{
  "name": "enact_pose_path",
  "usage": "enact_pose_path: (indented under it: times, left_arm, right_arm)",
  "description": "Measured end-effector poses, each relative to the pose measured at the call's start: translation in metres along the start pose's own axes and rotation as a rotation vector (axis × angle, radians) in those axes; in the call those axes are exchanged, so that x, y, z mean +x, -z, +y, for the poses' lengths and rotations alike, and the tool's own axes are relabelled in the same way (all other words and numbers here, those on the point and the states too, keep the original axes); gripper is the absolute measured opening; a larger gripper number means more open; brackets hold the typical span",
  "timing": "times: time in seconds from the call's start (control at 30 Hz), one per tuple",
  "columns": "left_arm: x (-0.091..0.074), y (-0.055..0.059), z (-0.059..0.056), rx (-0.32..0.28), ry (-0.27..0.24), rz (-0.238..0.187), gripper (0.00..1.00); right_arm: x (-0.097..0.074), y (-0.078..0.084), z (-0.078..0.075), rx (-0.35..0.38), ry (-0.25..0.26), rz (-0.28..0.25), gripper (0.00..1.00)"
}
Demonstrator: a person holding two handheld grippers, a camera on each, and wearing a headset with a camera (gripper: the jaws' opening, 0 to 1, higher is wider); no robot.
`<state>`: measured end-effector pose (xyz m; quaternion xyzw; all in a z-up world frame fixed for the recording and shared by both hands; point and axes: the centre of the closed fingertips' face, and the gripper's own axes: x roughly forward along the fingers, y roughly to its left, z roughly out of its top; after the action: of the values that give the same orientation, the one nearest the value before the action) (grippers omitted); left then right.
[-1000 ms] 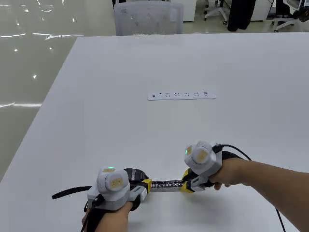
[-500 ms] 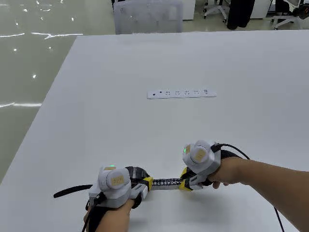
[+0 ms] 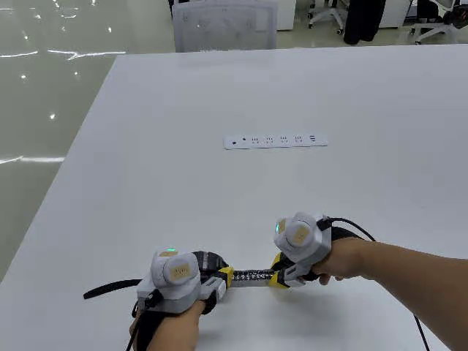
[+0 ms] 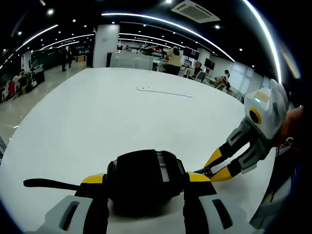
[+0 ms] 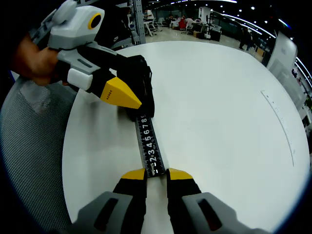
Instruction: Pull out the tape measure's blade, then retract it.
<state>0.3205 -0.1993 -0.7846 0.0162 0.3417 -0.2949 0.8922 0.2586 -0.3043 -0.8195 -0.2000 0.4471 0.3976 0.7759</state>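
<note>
Find the tape measure (image 3: 208, 265) at the lower centre of the head view, on or just above the white table (image 3: 219, 95); hard to tell which. See the left gripper (image 4: 145, 178) closed around its black case, one yellow-tipped finger on each flank, with the wrist strap (image 3: 110, 289) trailing toward the lower left. See the right gripper (image 5: 156, 174) pinched nearly shut on the end of the blade (image 5: 147, 141), with only a short run of numbered tape out between the two. Judged from that: early in the pull-out, retraction not yet done. To do it well:

- Hold the case dead still.
- Draw the right fingers straight along the blade's own line, toward the right of the head view.
- Keep the blade flat and untwisted.
- Keep the pinch firm on the tip.
- Stay low, well short of the power strip (image 3: 275, 141) at mid-frame.
</note>
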Motion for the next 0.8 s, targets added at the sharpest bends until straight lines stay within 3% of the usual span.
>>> enact_pose_path:
  times: [0.8]
  left_arm:
    - [0.001, 0.000, 0.001, -0.003, 0.005, 0.000, 0.58]
  right_arm:
    - [0.010, -0.012, 0.004, -0.009, -0.008, -0.018, 0.14]
